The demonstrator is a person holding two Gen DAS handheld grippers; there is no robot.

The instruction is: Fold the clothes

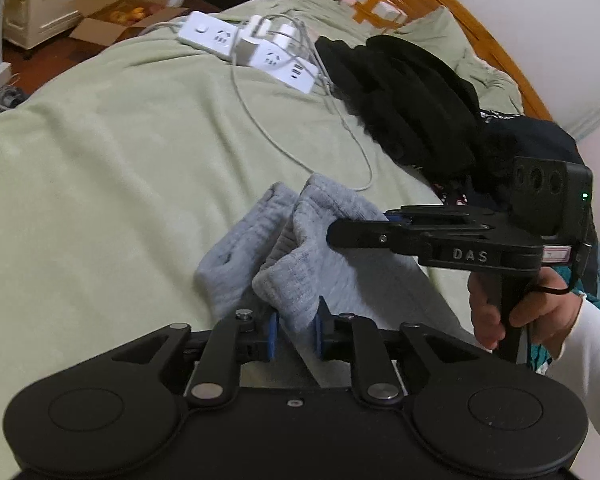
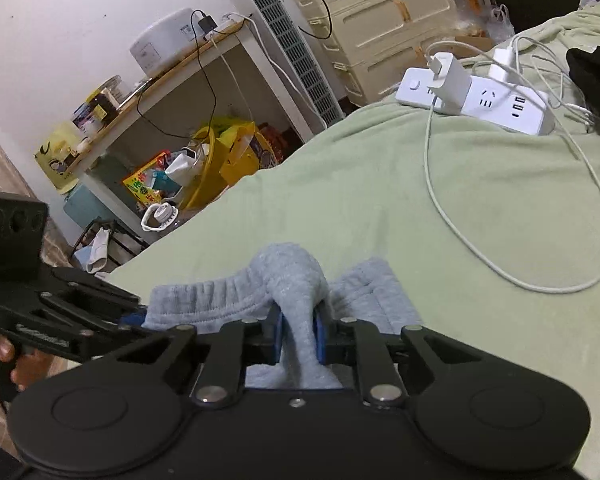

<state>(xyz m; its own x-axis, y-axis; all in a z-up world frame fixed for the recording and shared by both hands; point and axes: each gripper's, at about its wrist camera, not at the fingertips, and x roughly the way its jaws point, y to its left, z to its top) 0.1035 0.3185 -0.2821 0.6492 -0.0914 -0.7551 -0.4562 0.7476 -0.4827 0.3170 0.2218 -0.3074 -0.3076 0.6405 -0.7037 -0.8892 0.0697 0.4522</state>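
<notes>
A grey knit garment point(image 1: 340, 280) point(image 2: 204, 296) with a ribbed waistband lies bunched on the green blanket point(image 1: 100, 160) point(image 2: 420, 208). In the left wrist view my left gripper point(image 1: 297, 332) has a fold of the grey cloth filling the gap between its blue pads. My right gripper point(image 2: 299, 336) pinches a raised hump of the same garment between its blue pads. Each gripper shows in the other's view: the right one point(image 1: 334, 232) comes in from the right with a hand point(image 1: 496, 308) on its handle, the left one point(image 2: 134, 320) from the left.
A white power strip point(image 1: 260, 52) point(image 2: 480, 100) with chargers and a looping white cable point(image 1: 340, 128) point(image 2: 500, 272) lies beyond the garment. A pile of black clothes point(image 1: 400, 92) sits to the right by the wooden bed frame point(image 1: 460, 12). Shelves and cream drawers point(image 2: 380, 20) stand past the bed's edge.
</notes>
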